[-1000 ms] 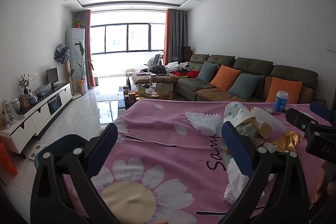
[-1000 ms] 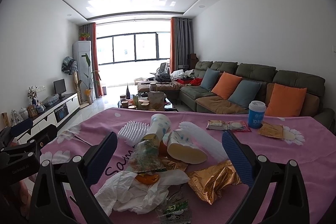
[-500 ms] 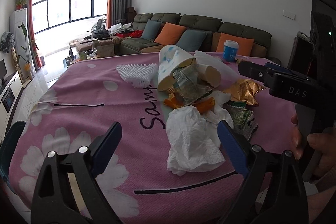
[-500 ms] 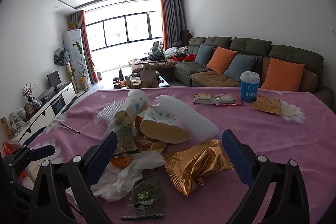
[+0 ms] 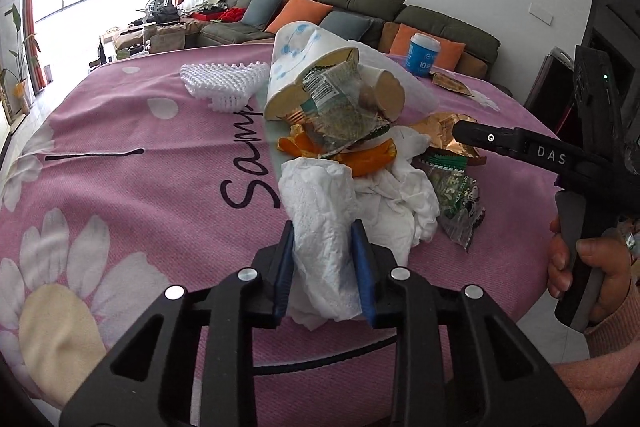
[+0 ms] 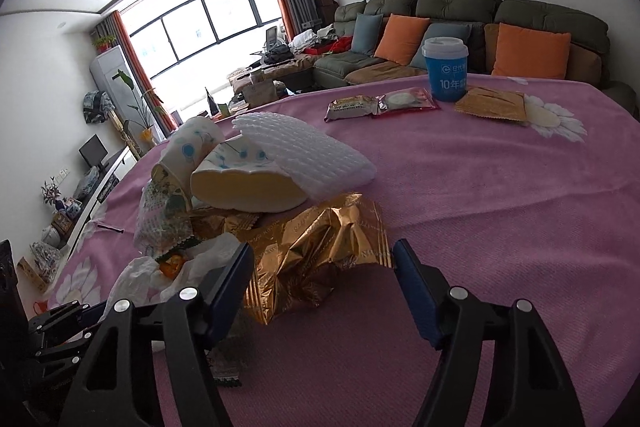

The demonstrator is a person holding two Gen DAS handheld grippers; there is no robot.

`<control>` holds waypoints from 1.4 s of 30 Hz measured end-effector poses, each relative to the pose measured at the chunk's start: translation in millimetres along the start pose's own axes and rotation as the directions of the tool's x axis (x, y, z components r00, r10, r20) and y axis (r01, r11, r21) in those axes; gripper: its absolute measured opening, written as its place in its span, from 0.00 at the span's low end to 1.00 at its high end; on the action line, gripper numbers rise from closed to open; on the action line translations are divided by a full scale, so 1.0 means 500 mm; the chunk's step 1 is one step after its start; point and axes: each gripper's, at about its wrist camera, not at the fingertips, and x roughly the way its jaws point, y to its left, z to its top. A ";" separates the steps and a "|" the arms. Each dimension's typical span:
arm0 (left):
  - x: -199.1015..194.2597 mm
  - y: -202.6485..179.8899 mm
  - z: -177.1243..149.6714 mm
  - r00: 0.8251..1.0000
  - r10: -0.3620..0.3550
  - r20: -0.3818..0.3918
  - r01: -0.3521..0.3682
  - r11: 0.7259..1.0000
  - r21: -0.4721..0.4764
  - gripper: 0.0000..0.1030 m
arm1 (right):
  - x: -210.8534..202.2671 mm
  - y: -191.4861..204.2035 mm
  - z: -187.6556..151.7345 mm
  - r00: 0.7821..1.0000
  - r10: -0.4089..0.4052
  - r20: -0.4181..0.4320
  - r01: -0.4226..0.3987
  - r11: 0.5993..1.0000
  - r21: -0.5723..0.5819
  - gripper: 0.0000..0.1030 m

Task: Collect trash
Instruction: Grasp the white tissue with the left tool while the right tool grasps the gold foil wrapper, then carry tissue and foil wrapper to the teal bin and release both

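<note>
Trash pile (image 5: 340,131): heaped near the middle of the surface (image 5: 140,187), which wears a pink cloth printed with daisies.
Tissue (image 5: 324,227): white and crumpled, at the near edge of the pile, squeezed between the blue pads of the left tongs (image 5: 323,265).
Left tongs: pressed in on the tissue from both sides.
Right tongs (image 6: 324,287): spread wide, one pad on each side of the gold wrapper (image 6: 320,247), neither pad clearly touching it.
Paper cups (image 6: 224,167): two, tipped on their sides at the far side of the pile, with a white foam sleeve (image 6: 312,155) resting against them.
Orange peel (image 5: 360,159): wedged under the cups, beside the tissue.
Blue cup (image 6: 446,71): upright, well apart from the pile, near snack packets (image 6: 380,105).
</note>
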 end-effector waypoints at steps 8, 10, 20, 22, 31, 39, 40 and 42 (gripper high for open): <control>-0.028 0.016 0.000 1.000 -0.009 0.020 0.009 1.000 -0.011 0.18 | 0.008 -0.030 0.002 0.998 0.053 -0.029 -0.050 0.996 0.080 0.27; -0.037 0.019 -0.001 1.000 -0.009 0.029 0.010 1.000 -0.013 0.17 | -0.003 -0.034 0.004 0.998 0.060 -0.017 -0.058 0.995 0.084 0.26; -0.118 0.063 -0.009 0.994 0.023 0.104 -0.017 0.998 -0.057 0.17 | -0.074 -0.007 0.025 0.995 0.083 0.052 -0.083 0.997 0.006 0.26; -0.136 0.076 -0.008 0.992 0.041 0.120 -0.033 0.997 -0.072 0.17 | -0.088 0.016 0.030 0.993 0.099 0.071 -0.097 0.995 -0.028 0.26; -0.230 0.162 -0.014 0.968 0.171 0.184 -0.142 0.977 -0.157 0.17 | -0.085 0.189 0.048 0.960 0.275 0.057 -0.253 0.937 -0.242 0.26; -0.325 0.299 -0.044 0.916 0.349 0.195 -0.285 0.912 -0.295 0.17 | 0.001 0.407 0.047 0.893 0.436 -0.110 -0.441 0.805 -0.396 0.26; -0.337 0.319 -0.049 0.908 0.374 0.190 -0.305 0.899 -0.315 0.17 | 0.011 0.433 0.046 0.884 0.448 -0.130 -0.459 0.787 -0.412 0.26; -0.360 0.361 -0.060 0.892 0.417 0.177 -0.338 0.873 -0.352 0.17 | 0.026 0.487 0.042 0.865 0.474 -0.165 -0.494 0.748 -0.442 0.26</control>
